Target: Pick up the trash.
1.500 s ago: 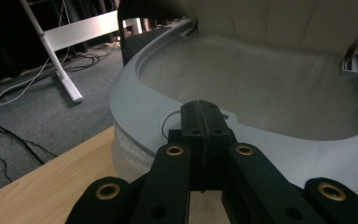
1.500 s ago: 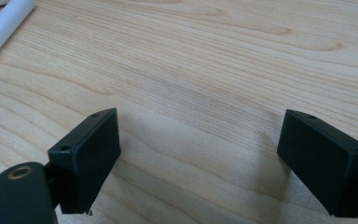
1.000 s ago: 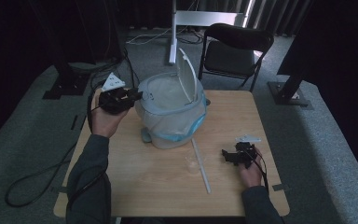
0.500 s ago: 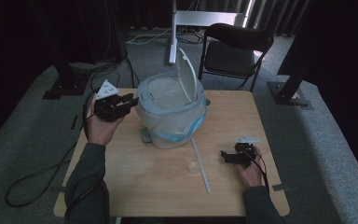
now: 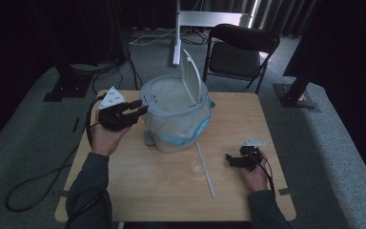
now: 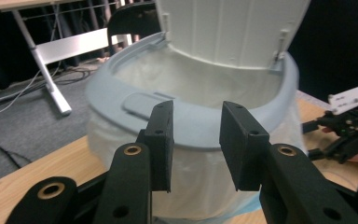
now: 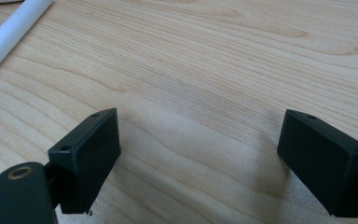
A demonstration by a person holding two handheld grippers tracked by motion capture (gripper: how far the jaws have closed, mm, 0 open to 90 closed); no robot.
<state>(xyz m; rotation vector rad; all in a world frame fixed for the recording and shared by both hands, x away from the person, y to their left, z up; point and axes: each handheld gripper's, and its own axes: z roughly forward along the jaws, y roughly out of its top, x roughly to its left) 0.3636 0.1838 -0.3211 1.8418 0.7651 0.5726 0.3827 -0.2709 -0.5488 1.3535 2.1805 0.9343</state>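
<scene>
- Standing on the far-left part of the surface (image 5: 138, 191), the lidded bin (image 5: 178, 119) carries a white liner bag, its lid hinged upright at the far rim.
- Bin rim (image 6: 191, 116) lies directly ahead of the left tool (image 5: 136, 110), just beyond the pads; the rim's curve runs crosswise to the jaws.
- Left tool: jaws part-open, having just been opening, nothing between them.
- Right tool (image 5: 231, 160): jaws wide apart, empty, resting low over bare wood, well apart from the bin; the left hand is nearer.
- White rod (image 5: 205, 167) lies between bin and right tool.
- No legible writing or brand.
</scene>
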